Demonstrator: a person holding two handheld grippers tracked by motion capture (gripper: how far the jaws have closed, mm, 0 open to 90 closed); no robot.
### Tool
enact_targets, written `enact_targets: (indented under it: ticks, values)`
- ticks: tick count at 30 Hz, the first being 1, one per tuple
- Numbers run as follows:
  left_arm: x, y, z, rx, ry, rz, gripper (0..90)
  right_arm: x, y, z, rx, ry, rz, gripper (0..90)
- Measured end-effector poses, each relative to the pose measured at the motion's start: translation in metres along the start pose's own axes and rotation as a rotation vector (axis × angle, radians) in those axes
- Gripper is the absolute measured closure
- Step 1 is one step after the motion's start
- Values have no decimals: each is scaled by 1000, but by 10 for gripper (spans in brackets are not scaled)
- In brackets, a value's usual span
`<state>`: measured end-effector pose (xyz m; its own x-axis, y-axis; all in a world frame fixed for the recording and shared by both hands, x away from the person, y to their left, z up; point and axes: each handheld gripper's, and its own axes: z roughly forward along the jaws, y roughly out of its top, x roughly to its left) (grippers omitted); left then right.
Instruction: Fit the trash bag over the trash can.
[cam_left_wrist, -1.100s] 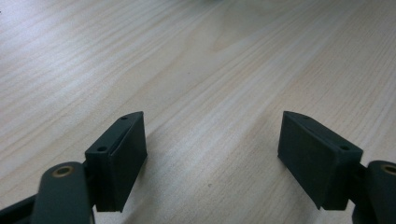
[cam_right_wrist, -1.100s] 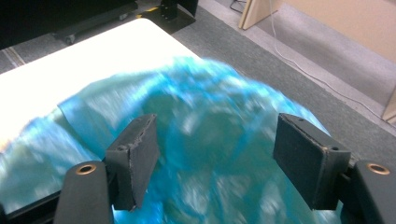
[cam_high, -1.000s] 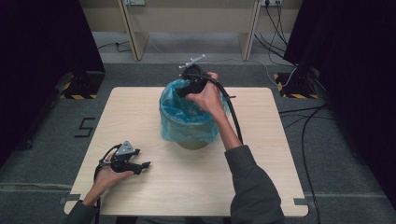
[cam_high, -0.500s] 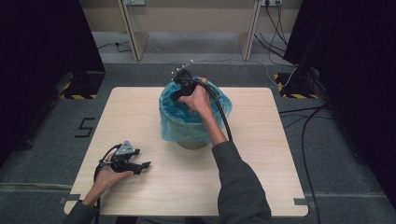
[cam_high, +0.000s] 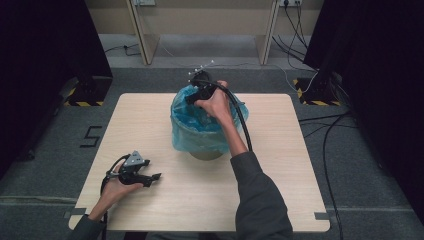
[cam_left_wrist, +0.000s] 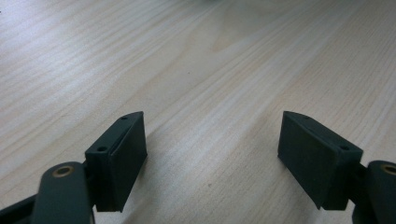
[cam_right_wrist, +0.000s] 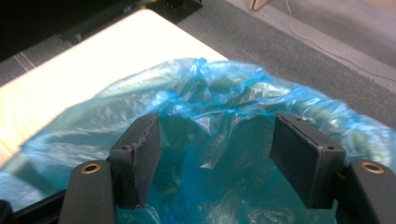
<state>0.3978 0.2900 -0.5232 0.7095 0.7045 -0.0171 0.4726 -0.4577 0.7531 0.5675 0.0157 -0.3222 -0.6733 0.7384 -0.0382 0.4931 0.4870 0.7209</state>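
A round bin lined with a blue plastic bag (cam_high: 200, 131) stands in the middle of the wooden table (cam_high: 280, 165). My right gripper (cam_high: 191, 98) hangs over the bag's far rim, held in the person's right hand. In the right gripper view its jaws (cam_right_wrist: 215, 158) stand apart above the crumpled blue bag (cam_right_wrist: 219, 107), and the pads press on nothing. My left gripper (cam_high: 154, 178) rests low at the table's front left. In the left gripper view it (cam_left_wrist: 212, 149) is open over bare wood.
The bin's brown base (cam_high: 207, 155) shows under the bag. A black cable (cam_high: 240, 117) trails from the right gripper along the forearm. Grey floor, cables and desk legs (cam_high: 142, 35) lie beyond the table's far edge. Dark curtains flank both sides.
The right hand has shifted left and down toward the bag's far rim. The left gripper has stayed where it was.
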Motion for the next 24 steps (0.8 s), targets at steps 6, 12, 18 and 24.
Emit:
enact_targets:
  ticks: [6, 12, 18, 24]
  values:
    - [0, 0, 0, 0, 0, 0, 228, -6, 0, -24, -42, -13, 5, 328]
    - [0, 0, 0, 0, -2, 1, 224, -22, -8, -51, -68, -50, 10, 317]
    - [0, 0, 0, 2, -5, 2, 220, -37, -25, -77, -93, -82, 26, 314]
    - [0, 0, 1, 3, -9, 5, 202, -51, -52, -95, -124, -101, 38, 306]
